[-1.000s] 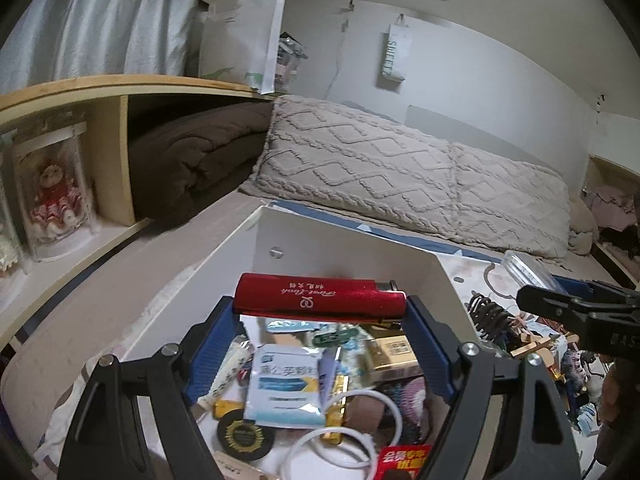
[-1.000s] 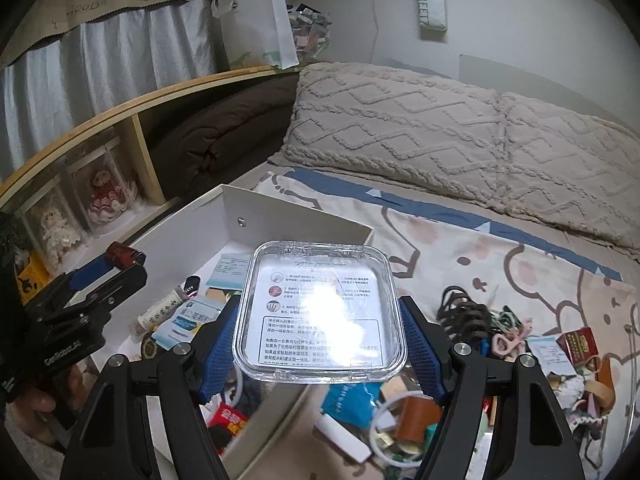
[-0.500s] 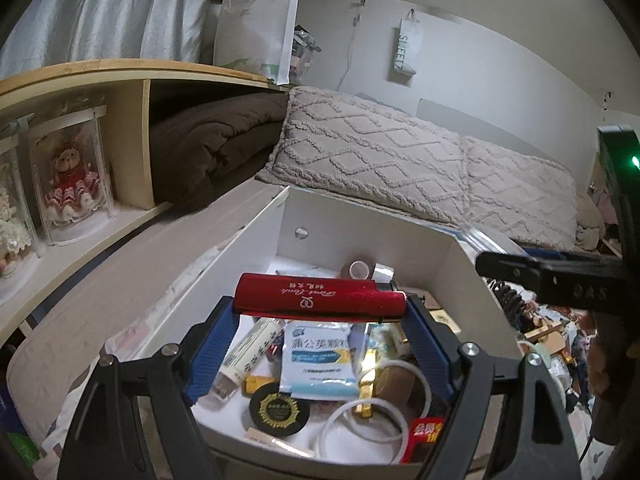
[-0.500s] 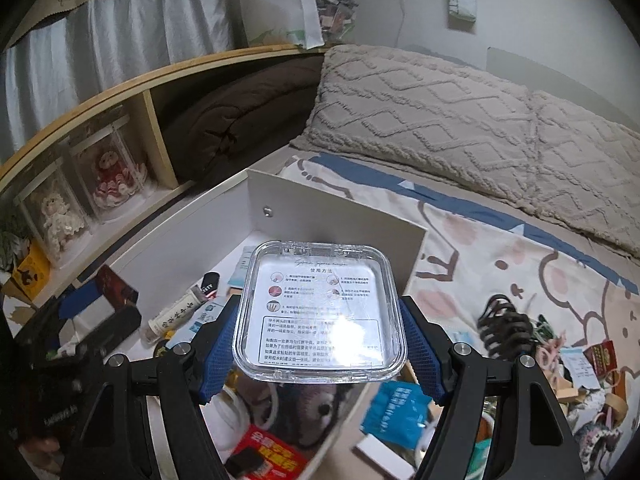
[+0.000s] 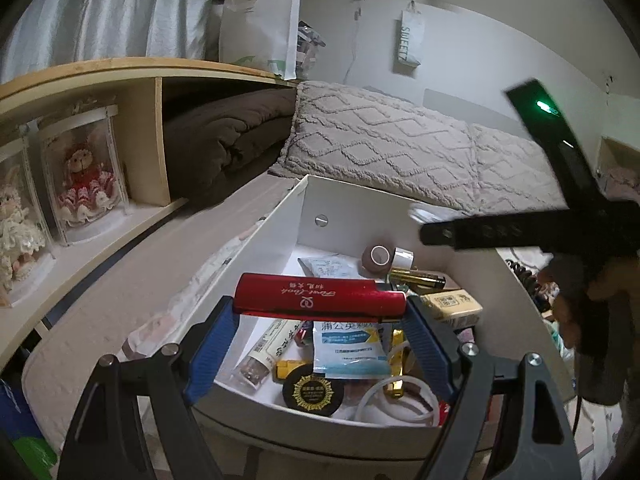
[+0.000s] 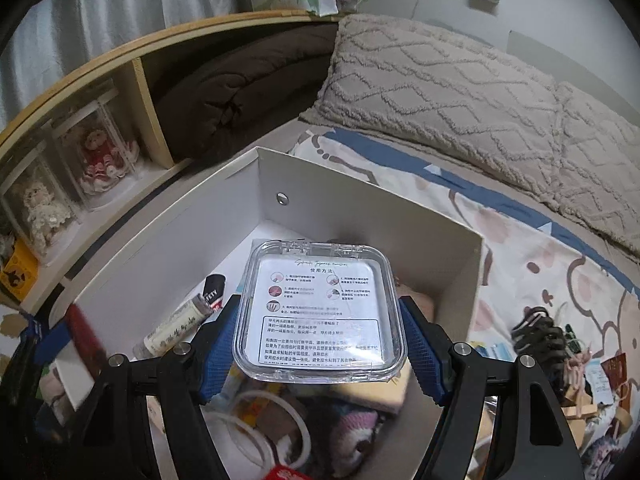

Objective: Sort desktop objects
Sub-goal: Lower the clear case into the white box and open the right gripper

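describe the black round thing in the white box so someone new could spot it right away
Find the white box on the bed, in front of the knitted pillow. At its near edge, just below the blue-and-white sachet, lies a black disc. Its gold sunburst emblem sets it apart from the white ring beside it.

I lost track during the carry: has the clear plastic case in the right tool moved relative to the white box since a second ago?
Yes. The clear plastic case has travelled from the white box's right edge to over its inside.
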The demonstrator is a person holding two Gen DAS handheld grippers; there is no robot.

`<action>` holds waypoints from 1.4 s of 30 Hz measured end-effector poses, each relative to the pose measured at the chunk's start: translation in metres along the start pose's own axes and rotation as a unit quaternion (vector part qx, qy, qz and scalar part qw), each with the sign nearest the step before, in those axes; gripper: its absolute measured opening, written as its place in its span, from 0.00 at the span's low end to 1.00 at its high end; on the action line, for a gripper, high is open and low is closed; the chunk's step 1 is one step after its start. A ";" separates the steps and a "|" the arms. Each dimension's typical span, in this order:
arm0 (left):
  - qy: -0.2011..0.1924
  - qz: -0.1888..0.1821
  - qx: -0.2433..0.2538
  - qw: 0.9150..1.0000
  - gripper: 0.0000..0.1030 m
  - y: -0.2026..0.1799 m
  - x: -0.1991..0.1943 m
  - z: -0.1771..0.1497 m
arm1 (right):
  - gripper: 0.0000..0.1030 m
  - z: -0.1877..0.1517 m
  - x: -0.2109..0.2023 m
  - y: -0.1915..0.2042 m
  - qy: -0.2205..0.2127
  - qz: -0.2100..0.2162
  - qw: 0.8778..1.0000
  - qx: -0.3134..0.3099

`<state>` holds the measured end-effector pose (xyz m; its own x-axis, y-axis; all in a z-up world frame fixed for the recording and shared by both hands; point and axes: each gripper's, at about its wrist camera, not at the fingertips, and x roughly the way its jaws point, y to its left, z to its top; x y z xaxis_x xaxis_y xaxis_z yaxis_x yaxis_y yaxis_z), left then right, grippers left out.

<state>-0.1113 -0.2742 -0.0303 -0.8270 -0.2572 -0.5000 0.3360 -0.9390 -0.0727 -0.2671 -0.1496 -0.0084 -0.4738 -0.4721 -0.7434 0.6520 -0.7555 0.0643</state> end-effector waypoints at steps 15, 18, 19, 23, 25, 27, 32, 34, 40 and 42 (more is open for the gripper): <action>-0.003 0.023 0.008 1.000 0.81 0.007 0.000 -0.001 | 0.73 0.040 0.058 0.024 0.075 0.042 0.994 0.062; -0.005 0.018 0.000 1.000 0.82 0.009 0.000 0.000 | 0.73 0.044 0.072 0.028 0.091 0.043 0.993 0.067; -0.006 0.017 -0.003 1.000 0.83 0.010 0.000 0.000 | 0.73 0.044 0.076 0.028 0.096 0.043 0.992 0.067; -0.006 0.017 -0.001 1.000 0.83 0.009 0.001 -0.001 | 0.73 0.046 0.092 0.032 0.111 0.036 0.991 0.062; -0.006 0.016 0.000 1.000 0.83 0.009 0.001 -0.001 | 0.73 0.046 0.098 0.034 0.113 0.033 0.991 0.060; -0.007 0.016 0.000 1.000 0.83 0.008 0.001 -0.001 | 0.73 0.047 0.103 0.035 0.113 0.032 0.991 0.059; -0.007 0.006 -0.003 1.000 0.83 0.008 0.001 -0.002 | 0.73 0.047 0.111 0.039 0.110 0.026 0.992 0.052; -0.007 0.007 -0.002 1.000 0.83 0.007 0.001 -0.002 | 0.73 0.047 0.113 0.038 0.110 0.028 0.992 0.054; -0.007 0.006 0.002 1.000 0.83 0.006 0.000 -0.002 | 1.00 0.048 0.113 0.039 0.123 0.024 0.991 0.053; -0.007 0.005 0.001 1.000 0.83 0.006 0.000 -0.002 | 1.00 0.047 0.108 0.040 0.122 0.023 0.991 0.047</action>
<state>-0.1083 -0.2790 -0.0323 -0.8297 -0.2704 -0.4884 0.3437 -0.9368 -0.0652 -0.3205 -0.2522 -0.0549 -0.2799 -0.3912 -0.8767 0.6066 -0.7799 0.1543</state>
